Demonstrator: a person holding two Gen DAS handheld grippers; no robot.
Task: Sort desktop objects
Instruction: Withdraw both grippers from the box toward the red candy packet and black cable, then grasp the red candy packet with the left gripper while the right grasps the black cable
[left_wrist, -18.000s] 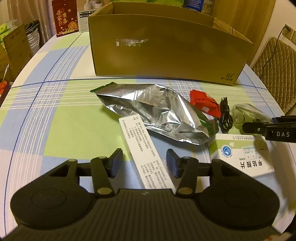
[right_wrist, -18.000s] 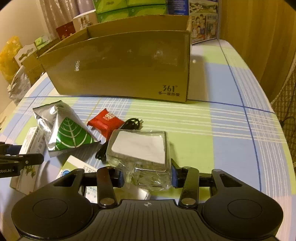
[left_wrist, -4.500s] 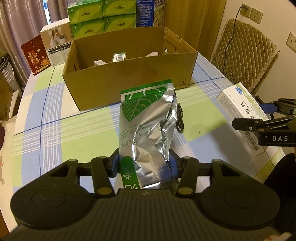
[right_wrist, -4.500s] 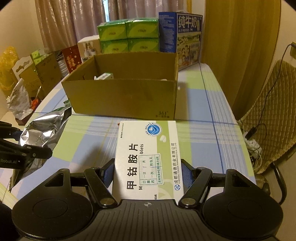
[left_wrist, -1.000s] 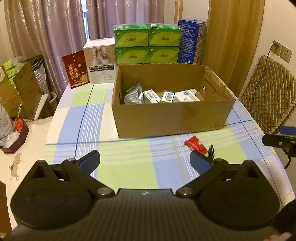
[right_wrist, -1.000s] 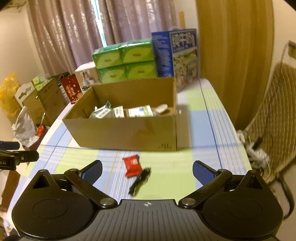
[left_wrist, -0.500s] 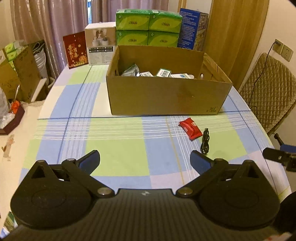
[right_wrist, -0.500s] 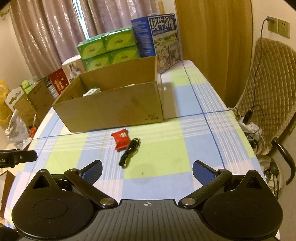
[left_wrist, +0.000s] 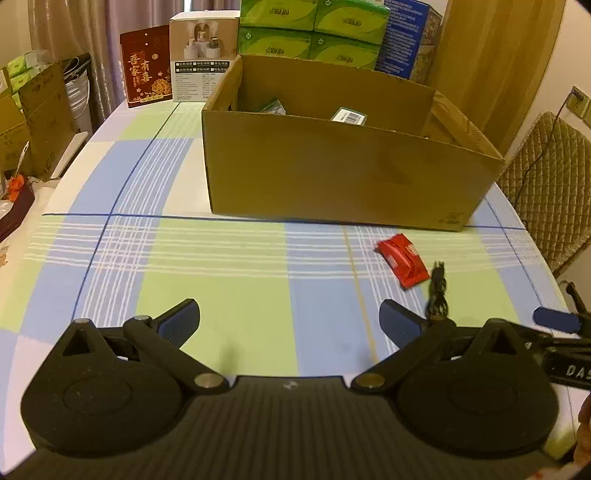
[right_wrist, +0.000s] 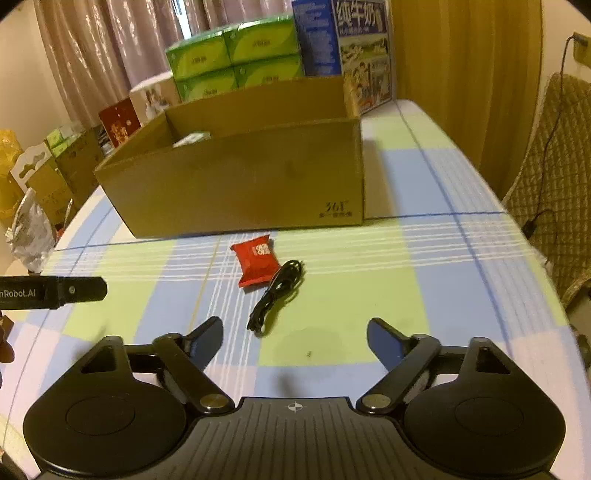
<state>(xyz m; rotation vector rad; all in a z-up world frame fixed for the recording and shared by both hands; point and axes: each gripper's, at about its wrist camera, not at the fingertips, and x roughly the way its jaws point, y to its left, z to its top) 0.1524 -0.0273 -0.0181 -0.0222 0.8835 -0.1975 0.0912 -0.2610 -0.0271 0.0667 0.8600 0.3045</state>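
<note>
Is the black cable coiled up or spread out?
Coiled: the black cable lies bundled in a compact loop beside the red packet on the tablecloth.

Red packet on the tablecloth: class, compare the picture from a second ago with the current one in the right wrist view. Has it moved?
No. The red packet lies just before the cardboard box, beside the black cable, as before; only the camera came closer.

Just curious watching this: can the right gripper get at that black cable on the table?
Probably yes. The black cable lies in the open just ahead of the empty, closing right gripper; the red packet only touches its far end.
</note>
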